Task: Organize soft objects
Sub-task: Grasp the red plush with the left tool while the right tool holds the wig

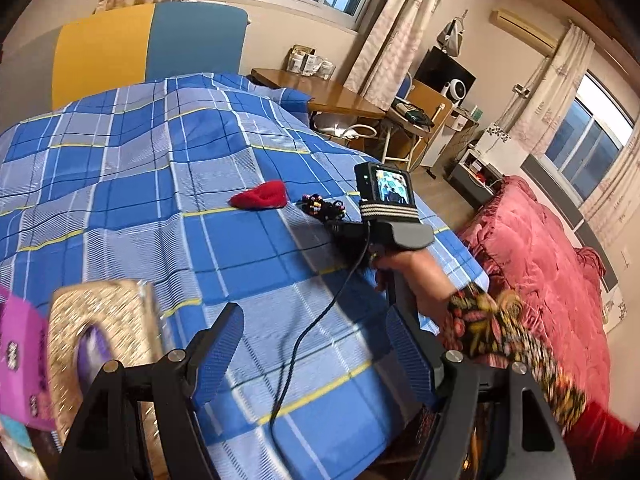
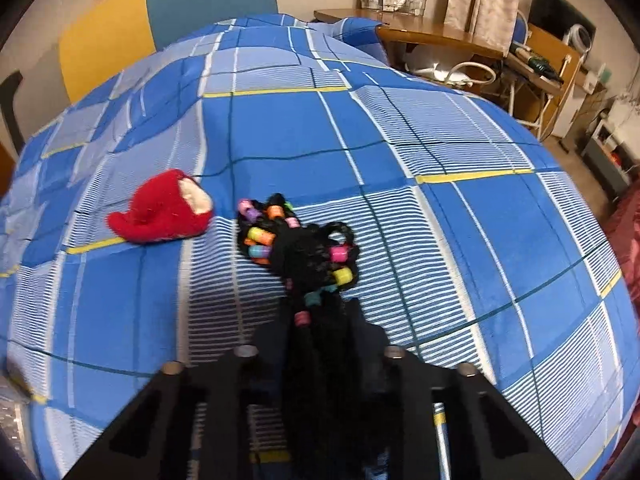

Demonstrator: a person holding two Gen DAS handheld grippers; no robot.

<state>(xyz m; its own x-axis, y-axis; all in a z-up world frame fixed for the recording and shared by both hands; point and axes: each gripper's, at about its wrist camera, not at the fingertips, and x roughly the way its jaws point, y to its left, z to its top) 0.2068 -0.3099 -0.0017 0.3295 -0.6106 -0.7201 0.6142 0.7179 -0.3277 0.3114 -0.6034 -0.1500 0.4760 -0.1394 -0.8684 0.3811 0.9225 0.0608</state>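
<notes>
Blue plaid covers the bed [image 1: 168, 184] I'm working over. My right gripper [image 2: 320, 320] has its fingers [image 2: 362, 330] closed on the near end of a black braid bundle [image 2: 304, 248] strung with coloured beads; the far end of the bundle lies on the bed cover, just right of a red sock [image 2: 160, 212]. The sock sits flat on the cover, apart from the bundle, with its pale opening turned toward the headboard. From the left wrist view I see the same sock [image 1: 260, 197] and bundle [image 1: 320, 206] near the right edge of the bed, with the right gripper [image 1: 340, 229] and the hand [image 1: 416, 276] holding it just behind them. My left gripper [image 1: 316, 346] hangs over the near part of the bed, its blue fingers [image 1: 218, 354] spread wide with nothing between them. A gold box [image 1: 104, 320] sits at the lower left, blurred; I think it is a tissue box, though I cannot be sure. A red quilt [image 1: 540, 264] lies to the right of the bed.
</notes>
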